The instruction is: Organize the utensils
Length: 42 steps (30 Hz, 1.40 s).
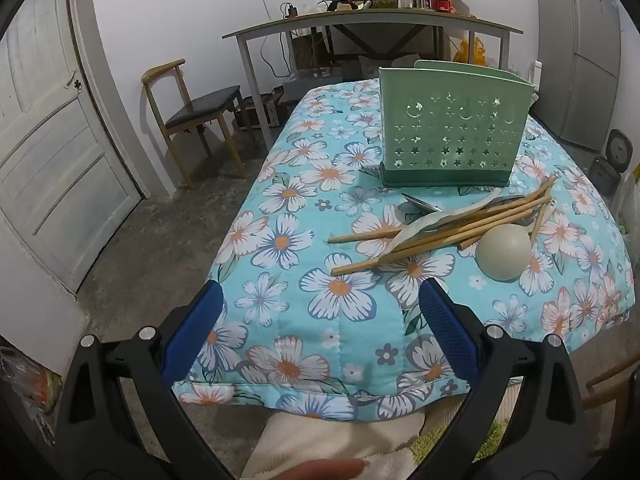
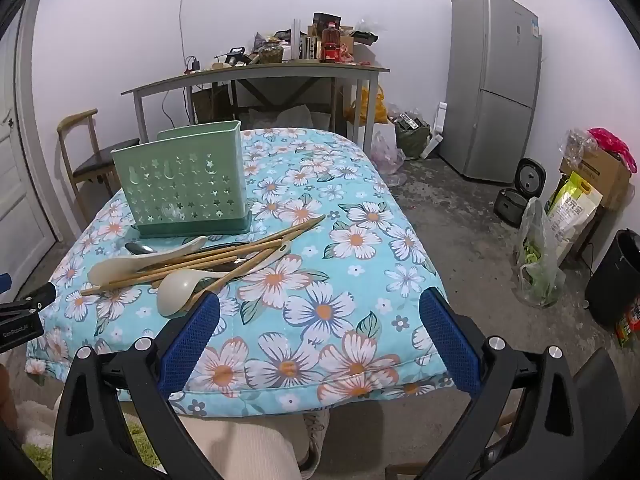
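A green perforated utensil holder (image 1: 452, 136) (image 2: 182, 186) stands upright on the floral-quilted table (image 1: 312, 184) (image 2: 344, 272). In front of it lies a loose pile: several wooden chopsticks (image 1: 436, 232) (image 2: 208, 258), a pale ladle (image 1: 503, 251) (image 2: 176, 292), a white ceramic spoon (image 1: 432, 220) (image 2: 120, 266) and a metal spoon (image 1: 420, 202) (image 2: 138, 248). My left gripper (image 1: 320, 304) hovers open over the table's near edge, short of the pile and to its left, nothing between its fingers. My right gripper (image 2: 320, 308) is open too, empty, right of the pile.
A wooden chair (image 1: 192, 116) and a cluttered side table (image 1: 372, 24) (image 2: 256, 72) stand behind. A fridge (image 2: 496, 84), rice cooker (image 2: 520, 192), bags and boxes (image 2: 576, 204) fill the right side. The left gripper's body (image 2: 24, 312) shows at the right wrist view's left edge. A person's lap (image 2: 248, 448) lies below.
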### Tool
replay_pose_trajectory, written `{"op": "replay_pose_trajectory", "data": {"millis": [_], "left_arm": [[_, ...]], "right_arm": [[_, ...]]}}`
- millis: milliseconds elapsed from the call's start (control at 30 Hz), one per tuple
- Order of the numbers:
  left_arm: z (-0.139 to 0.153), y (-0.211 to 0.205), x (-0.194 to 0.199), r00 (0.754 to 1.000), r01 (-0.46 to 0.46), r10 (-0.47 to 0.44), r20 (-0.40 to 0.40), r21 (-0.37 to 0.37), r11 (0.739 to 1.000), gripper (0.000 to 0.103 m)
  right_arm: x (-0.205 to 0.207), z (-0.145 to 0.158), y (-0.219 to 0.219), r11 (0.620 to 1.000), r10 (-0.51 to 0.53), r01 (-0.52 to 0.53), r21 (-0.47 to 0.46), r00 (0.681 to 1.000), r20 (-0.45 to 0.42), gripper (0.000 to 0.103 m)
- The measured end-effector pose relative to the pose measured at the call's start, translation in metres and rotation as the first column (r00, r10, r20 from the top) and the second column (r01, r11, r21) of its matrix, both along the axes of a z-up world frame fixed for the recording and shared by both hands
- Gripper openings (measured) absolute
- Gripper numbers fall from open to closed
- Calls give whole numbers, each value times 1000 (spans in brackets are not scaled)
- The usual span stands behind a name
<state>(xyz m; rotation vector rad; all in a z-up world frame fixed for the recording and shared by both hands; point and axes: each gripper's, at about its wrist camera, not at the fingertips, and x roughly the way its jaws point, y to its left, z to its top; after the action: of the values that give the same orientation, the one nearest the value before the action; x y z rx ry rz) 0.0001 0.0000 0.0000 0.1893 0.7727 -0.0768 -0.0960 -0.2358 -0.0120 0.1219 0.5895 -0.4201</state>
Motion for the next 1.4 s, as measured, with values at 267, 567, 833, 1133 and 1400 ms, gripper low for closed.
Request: {"op": "replay_pose_trajectory", "data": {"millis": [267, 567, 833, 1133, 1400], "left_arm": [[0, 0, 0, 1000, 1, -1, 6, -9, 1000, 95], [0, 0, -1, 1000, -1, 1, 0, -7, 1000, 95], [-3, -4, 1, 1000, -1, 1, -3, -5, 1000, 95], [-3, -3, 2, 1000, 0, 0, -5, -6, 1000, 95], [-4, -1, 0, 1000, 1, -1, -8, -5, 1000, 95]], "right_arm": [[0, 0, 1, 1000, 1, -1, 0, 1000, -1, 97], [1, 0, 1, 1000, 1, -1, 0, 1000, -2, 97], [2, 0, 2, 1000, -1, 1, 0, 1000, -3, 97], [2, 0, 1, 1000, 0, 0, 0, 1000, -4, 97], [1, 0, 1, 1000, 2, -2, 0, 1000, -4, 97]]}}
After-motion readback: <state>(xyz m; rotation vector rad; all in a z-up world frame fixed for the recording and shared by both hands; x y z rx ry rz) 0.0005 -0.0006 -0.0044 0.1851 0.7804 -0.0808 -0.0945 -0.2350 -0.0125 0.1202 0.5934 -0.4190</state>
